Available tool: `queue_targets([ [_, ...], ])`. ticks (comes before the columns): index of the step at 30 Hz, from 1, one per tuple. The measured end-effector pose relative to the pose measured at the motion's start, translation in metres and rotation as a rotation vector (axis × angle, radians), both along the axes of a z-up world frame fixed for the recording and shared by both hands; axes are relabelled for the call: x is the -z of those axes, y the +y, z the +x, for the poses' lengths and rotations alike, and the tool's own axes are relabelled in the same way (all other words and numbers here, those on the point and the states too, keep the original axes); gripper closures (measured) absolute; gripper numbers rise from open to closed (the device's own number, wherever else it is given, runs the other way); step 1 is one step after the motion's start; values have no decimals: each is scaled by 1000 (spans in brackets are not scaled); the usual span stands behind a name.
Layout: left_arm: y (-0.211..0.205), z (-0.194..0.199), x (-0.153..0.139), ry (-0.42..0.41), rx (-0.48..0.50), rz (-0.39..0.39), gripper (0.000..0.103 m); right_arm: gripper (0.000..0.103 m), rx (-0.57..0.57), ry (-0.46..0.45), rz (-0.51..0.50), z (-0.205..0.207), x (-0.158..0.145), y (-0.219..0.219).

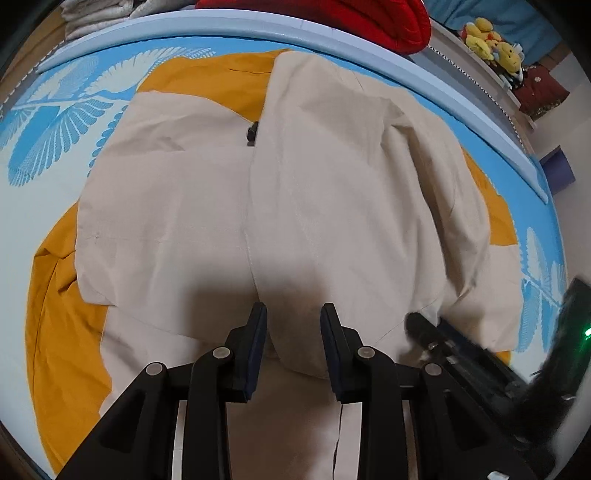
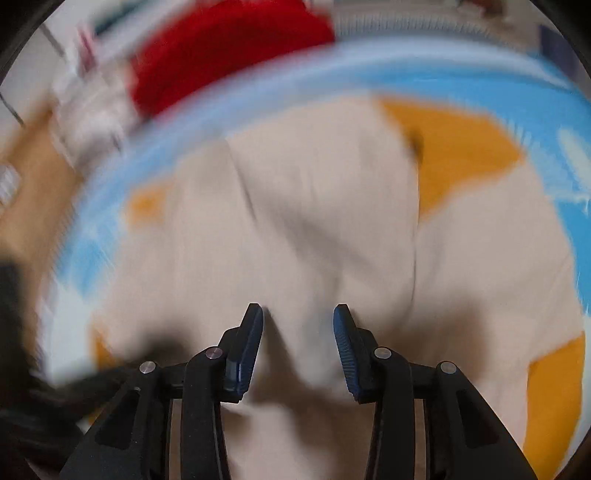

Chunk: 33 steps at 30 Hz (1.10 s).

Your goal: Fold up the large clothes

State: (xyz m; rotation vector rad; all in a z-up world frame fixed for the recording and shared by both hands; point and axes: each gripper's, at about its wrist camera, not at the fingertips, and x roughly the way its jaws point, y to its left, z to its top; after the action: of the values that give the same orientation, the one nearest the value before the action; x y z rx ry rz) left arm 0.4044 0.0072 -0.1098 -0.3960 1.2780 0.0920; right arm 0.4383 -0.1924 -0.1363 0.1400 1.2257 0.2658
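A large beige jacket [image 1: 207, 221] with a mustard-yellow lining [image 1: 62, 314] lies spread on a blue leaf-patterned mat [image 1: 48, 122]. A black zip pull [image 1: 252, 133] shows near its middle seam. My left gripper [image 1: 293, 314] points down at the jacket's near edge. Its fingers stand a little apart, with a rounded fold of beige cloth loose between them. In the blurred right wrist view, my right gripper [image 2: 298, 314] hovers over the same jacket [image 2: 314, 206], open, with a raised ridge of cloth between its fingers. Its black body [image 1: 465, 347] shows at the lower right of the left wrist view.
The mat's pale blue raised edge [image 1: 258, 26] runs along the far side. A red fabric heap [image 1: 332, 14] and folded pale cloths [image 1: 96, 14] lie beyond it. Yellow plush toys [image 1: 487, 37] sit on a shelf at the far right.
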Motion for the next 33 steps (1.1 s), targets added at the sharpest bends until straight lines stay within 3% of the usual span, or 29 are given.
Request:
queue_targets([
  [3, 8, -2, -9, -16, -10, -12, 76, 62, 20, -3, 1, -5, 1, -2],
  [8, 23, -21, -29, -52, -13, -18, 76, 62, 26, -189, 10, -20, -38, -5],
  [10, 23, -26, -38, -74, -14, -32, 76, 61, 22, -137, -10, -18, -27, -4],
  [12, 22, -31, -50, -99, -14, -37, 76, 61, 10, 13, -62, -10, -5, -2],
  [14, 24, -37, -65, -141, -6, -28, 76, 61, 85, 13, -28, -14, -11, -13],
  [23, 20, -69, -122, -322, 25, 78, 76, 61, -5, -497, -53, -79, -147, -8],
  [25, 18, -80, -132, -351, 45, 89, 76, 61, -18, -553, -59, -95, -165, -12],
  [31, 29, -108, -154, -418, 46, 117, 79, 62, -15, -606, -82, -116, -201, -13],
  [32, 30, -111, -158, -436, 57, 143, 84, 64, -10, -624, -90, -122, -209, -14],
  [33, 31, -114, -162, -451, 71, 166, 89, 75, 1, -641, -90, -129, -218, -17],
])
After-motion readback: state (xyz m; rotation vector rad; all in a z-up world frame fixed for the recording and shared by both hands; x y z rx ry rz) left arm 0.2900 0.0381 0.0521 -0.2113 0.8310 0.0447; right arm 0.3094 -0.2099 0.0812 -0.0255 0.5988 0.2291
